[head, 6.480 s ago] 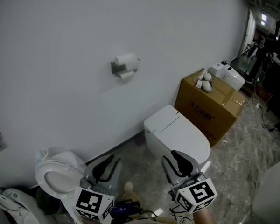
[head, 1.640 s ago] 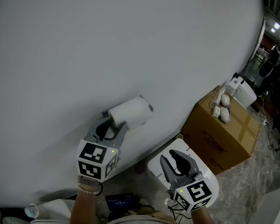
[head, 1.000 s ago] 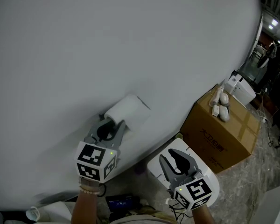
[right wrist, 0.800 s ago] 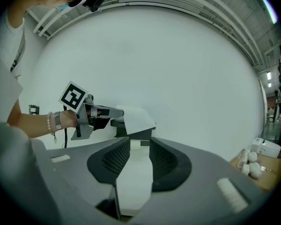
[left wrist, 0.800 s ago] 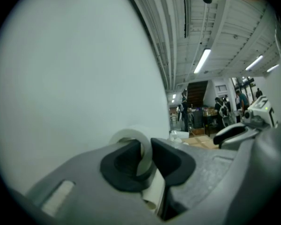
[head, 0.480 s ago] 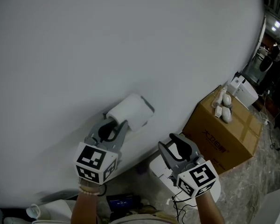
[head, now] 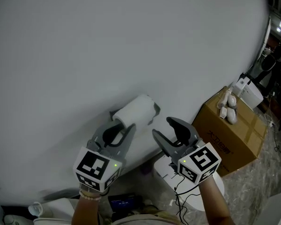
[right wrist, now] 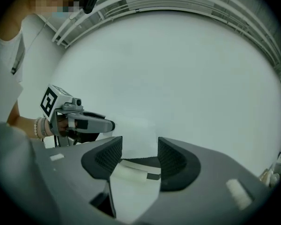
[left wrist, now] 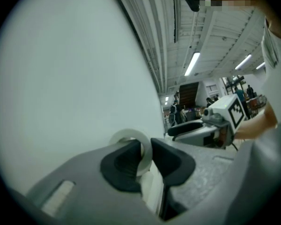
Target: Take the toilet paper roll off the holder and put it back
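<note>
Paper, white and wound thick, makes up the toilet paper roll (head: 135, 111), a plump cylinder with a soft, unmarked face. It sits on the grey holder (head: 155, 109), whose end shows just past the roll's right end, against the plain white wall (head: 131, 36). The roll's long axis runs along the wall; in the head view it slants from lower left to upper right. Its left end faces the left gripper (head: 122, 127), and in the left gripper view that end shows as a pale ring around the hollow core.

The left gripper is clenched on the rim of that end, with the ring of paper pinched between its two dark pads. The right gripper (head: 163, 128) stands just beside the roll's right end, apart from it. Its jaws have just been opening and now gape wide. In the right gripper view the roll shows beyond the gap between them, touched by neither pad. A cardboard box (head: 229, 132) stands on the floor to the right, well apart from the roll.
</note>
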Tool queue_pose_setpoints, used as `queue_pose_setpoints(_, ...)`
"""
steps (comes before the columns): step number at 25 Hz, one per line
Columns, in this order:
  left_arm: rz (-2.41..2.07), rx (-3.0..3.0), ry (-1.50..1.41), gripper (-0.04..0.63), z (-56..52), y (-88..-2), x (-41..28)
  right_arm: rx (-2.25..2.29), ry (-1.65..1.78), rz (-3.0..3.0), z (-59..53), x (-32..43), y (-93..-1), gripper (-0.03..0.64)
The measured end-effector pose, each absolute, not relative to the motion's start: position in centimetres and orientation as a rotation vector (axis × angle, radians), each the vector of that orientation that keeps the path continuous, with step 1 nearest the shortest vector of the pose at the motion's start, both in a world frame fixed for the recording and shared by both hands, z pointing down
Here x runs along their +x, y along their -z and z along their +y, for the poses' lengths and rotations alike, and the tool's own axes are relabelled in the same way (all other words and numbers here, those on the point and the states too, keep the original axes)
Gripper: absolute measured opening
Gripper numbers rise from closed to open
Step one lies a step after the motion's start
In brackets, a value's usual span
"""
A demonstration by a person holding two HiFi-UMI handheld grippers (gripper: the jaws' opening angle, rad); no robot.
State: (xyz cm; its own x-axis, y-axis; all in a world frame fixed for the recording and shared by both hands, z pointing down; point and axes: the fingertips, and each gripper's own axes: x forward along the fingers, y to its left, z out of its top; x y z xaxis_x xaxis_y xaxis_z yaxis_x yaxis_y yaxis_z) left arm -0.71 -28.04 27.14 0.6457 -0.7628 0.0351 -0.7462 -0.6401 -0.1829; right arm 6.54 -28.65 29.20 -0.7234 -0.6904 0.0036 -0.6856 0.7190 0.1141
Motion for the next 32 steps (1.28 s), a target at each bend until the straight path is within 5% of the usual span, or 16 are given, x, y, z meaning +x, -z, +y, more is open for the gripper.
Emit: queue_pose_setpoints(32, 1.372, -2.67, 0.179, 0.063, -20.7, -26.2, -6.8, 0.471, 0.238, -3.074, -24.3, -4.4, -27.3, 0.225)
